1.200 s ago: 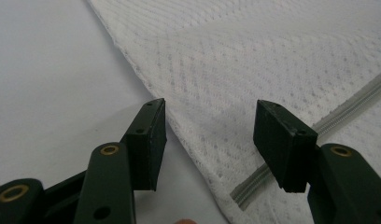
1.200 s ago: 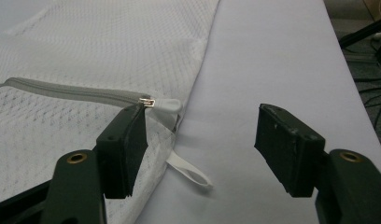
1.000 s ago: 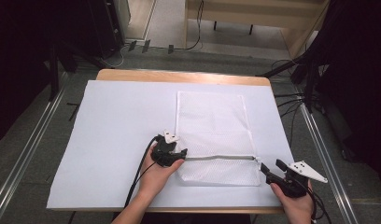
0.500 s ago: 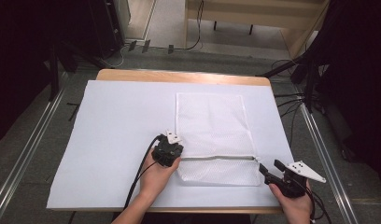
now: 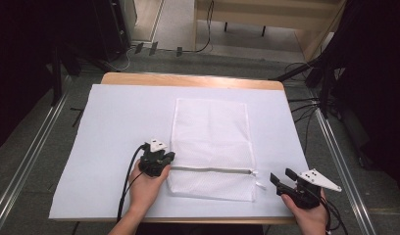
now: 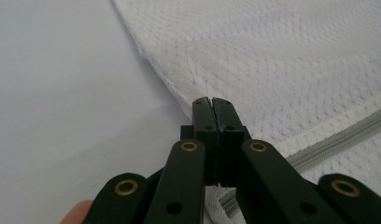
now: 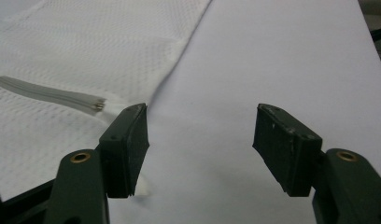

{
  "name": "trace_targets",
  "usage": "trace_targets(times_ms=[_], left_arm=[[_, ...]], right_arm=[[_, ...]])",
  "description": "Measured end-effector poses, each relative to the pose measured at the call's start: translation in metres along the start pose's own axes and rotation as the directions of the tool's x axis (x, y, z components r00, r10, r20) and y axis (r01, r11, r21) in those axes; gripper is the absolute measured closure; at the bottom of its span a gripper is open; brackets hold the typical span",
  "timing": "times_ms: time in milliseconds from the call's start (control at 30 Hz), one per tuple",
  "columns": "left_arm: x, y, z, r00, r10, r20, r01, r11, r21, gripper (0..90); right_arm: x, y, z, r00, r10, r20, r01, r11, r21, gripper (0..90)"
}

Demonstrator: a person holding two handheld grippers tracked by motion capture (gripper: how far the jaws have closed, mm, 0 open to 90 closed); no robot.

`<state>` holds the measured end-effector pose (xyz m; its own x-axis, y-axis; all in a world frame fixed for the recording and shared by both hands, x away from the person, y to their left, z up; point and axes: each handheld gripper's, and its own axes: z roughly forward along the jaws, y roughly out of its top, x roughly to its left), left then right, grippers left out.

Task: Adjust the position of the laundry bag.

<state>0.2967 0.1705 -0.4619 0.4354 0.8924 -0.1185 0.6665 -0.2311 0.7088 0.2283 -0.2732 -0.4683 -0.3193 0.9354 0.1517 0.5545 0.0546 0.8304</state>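
Two claws work the mesh bag (image 5: 211, 147): left claw (image 6: 211, 100) pinches its edge by the zip (image 5: 210, 170). Right claw (image 7: 200, 140), wide and empty, should grab the zip pull (image 5: 260, 184) squarely.

Left tool (image 5: 164, 157) closed, right tool (image 5: 281, 179) agape

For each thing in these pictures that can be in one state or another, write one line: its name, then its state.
Mesh bag: lying flat on the white sheet.
Zipper: closed along its length, the pull at its right end.
Left gripper: jaws shut, tips at the bag's left edge; whether they pinch the mesh cannot be told.
Right gripper: jaws open, nothing between them, beside the bag's right edge.
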Motion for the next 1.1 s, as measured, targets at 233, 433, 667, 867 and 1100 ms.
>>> trace_targets(times_ms=[233,433,667,867,1100], left_arm=[[0.025,-0.021,-0.026,0.9977,-0.055,-0.040,0.054,0.9981,-0.029,90.0],[0.037,-0.037,-0.045,0.9951,-0.085,-0.051,0.083,0.9960,-0.032,90.0],[0.040,-0.048,-0.055,0.9956,-0.086,-0.039,0.084,0.9956,-0.041,86.0],[0.040,-0.048,-0.059,0.9980,-0.050,-0.039,0.046,0.9947,-0.092,51.3],[0.041,-0.045,-0.067,0.9981,-0.057,-0.024,0.053,0.9880,-0.145,41.7]], right_arm=[[0.008,0.001,0.002,0.9998,-0.011,-0.014,0.011,1.000,0.002,35.4],[0.015,0.000,0.005,0.9986,-0.004,-0.053,0.003,1.000,-0.008,35.9],[0.026,0.001,0.005,0.9958,-0.006,-0.091,0.004,1.000,-0.022,42.8],[0.040,0.001,0.003,0.9921,0.017,-0.124,-0.018,1.000,-0.010,48.6],[0.063,-0.003,0.007,0.9822,0.018,-0.187,-0.011,0.999,0.039,52.3]])
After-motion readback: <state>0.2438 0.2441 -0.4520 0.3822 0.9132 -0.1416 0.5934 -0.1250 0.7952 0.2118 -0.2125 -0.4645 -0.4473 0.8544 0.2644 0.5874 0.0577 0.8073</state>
